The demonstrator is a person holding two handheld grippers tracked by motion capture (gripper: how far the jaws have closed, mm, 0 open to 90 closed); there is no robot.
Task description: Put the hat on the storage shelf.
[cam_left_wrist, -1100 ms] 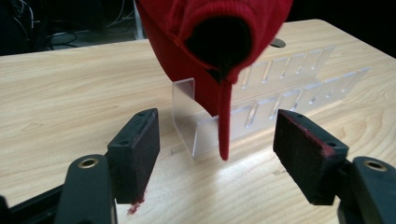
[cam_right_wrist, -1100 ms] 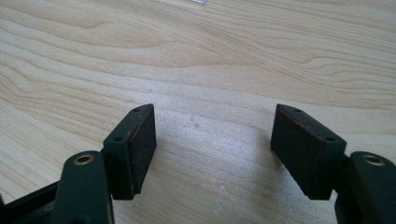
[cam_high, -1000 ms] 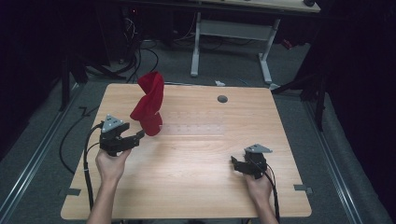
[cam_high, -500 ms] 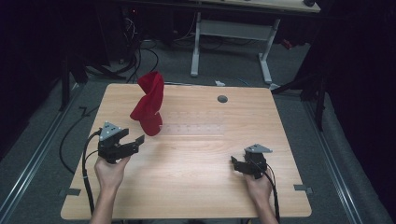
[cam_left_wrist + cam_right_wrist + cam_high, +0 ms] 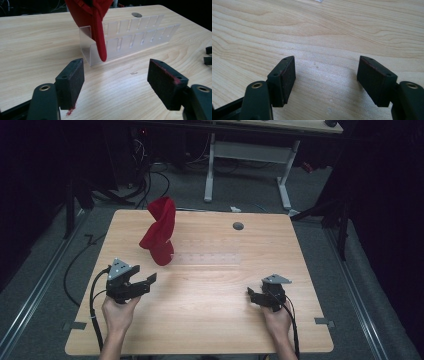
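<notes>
Left tongs [image 5: 150, 281] withdrawn, clear rack [image 5: 130, 37] revealed

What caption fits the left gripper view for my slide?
Open left gripper faces a red cloth draped over the end of a clear slotted rack on the wooden table.

Bare wood is lying open across the lower half of the light wooden table [image 5: 210, 320] in the high view, between the left gripper [image 5: 142, 284] and the right gripper [image 5: 256, 297], both with jaws apart and nothing between them. At upper left of centre, the red cloth [image 5: 160, 232] is standing tall over the end of the clear slotted plastic rack [image 5: 210, 257], blocking that stretch. In the left gripper view the rack [image 5: 130, 37] is stretching across the upper middle, with open board in front of it.
</notes>
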